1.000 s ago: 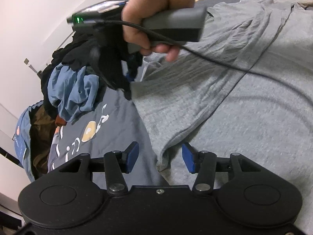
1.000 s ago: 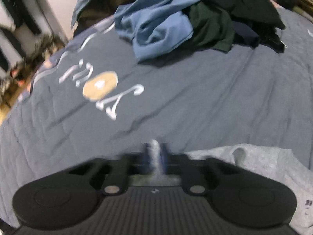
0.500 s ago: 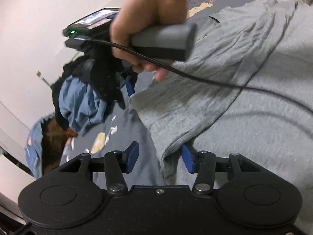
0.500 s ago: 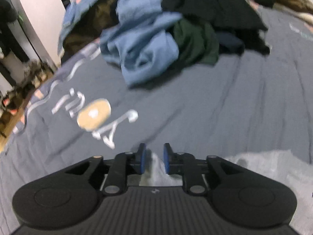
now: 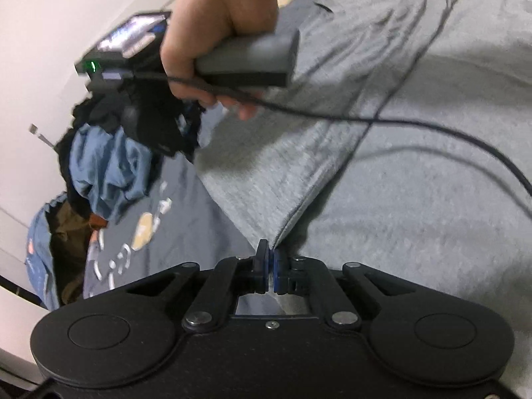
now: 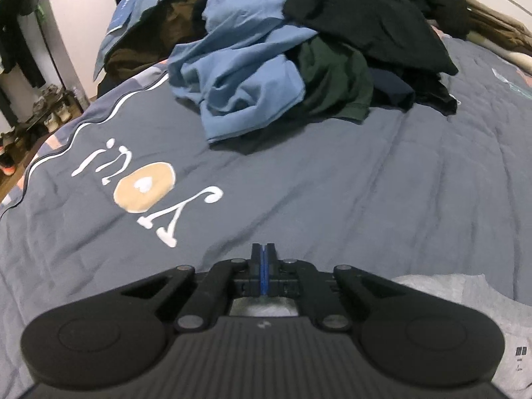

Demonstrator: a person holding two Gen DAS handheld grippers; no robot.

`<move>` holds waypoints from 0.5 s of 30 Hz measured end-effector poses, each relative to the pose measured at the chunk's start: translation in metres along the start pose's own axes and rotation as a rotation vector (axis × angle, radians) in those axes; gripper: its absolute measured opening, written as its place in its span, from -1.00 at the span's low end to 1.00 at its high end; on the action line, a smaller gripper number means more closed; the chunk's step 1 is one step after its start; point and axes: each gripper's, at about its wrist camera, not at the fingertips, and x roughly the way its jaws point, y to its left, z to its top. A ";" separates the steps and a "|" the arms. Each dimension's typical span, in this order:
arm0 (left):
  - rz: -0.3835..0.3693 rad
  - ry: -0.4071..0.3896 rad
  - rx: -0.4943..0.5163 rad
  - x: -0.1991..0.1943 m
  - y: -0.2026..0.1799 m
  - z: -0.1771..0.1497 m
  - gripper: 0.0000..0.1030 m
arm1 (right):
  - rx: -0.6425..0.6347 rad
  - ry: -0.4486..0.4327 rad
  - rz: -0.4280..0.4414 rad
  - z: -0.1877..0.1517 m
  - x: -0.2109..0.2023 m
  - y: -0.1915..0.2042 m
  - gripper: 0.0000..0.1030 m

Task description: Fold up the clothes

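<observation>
Your left gripper [image 5: 270,264] has just been closing, and its blue pads now pinch a folded edge of the grey T-shirt [image 5: 399,199], which lies spread over the grey-blue bedspread [image 6: 332,183]. Your right gripper [image 6: 262,267] has also just closed; its pads meet, and whether any cloth sits between them cannot be told, though grey fabric shows directly beneath them. In the left view your right hand [image 5: 219,30] grips the handle of that gripper over the shirt's far corner, its black cable [image 5: 432,126] trailing across the cloth.

The bedspread bears white lettering around a tan disc with a heart [image 6: 144,186]; seen upside down, it cannot be read surely. A small tag [image 6: 520,354] on the shirt is too tiny to read. Toward the far edge of the bed lies a pile of clothes [image 6: 299,50]: blue, dark green, black.
</observation>
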 end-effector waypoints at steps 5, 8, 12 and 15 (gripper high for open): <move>-0.028 0.008 -0.085 -0.011 0.019 -0.001 -0.38 | 0.108 -0.003 0.060 0.002 -0.015 -0.019 -0.87; -0.045 -0.039 -0.240 -0.025 0.046 0.003 -0.02 | 0.111 -0.082 0.060 -0.007 -0.055 -0.032 -0.63; 0.005 -0.114 -0.478 -0.037 0.080 0.013 0.03 | 0.118 -0.175 0.034 -0.032 -0.116 -0.047 -0.10; -0.002 -0.149 -0.631 -0.041 0.096 0.019 0.03 | 0.127 -0.247 0.000 -0.064 -0.170 -0.058 -0.01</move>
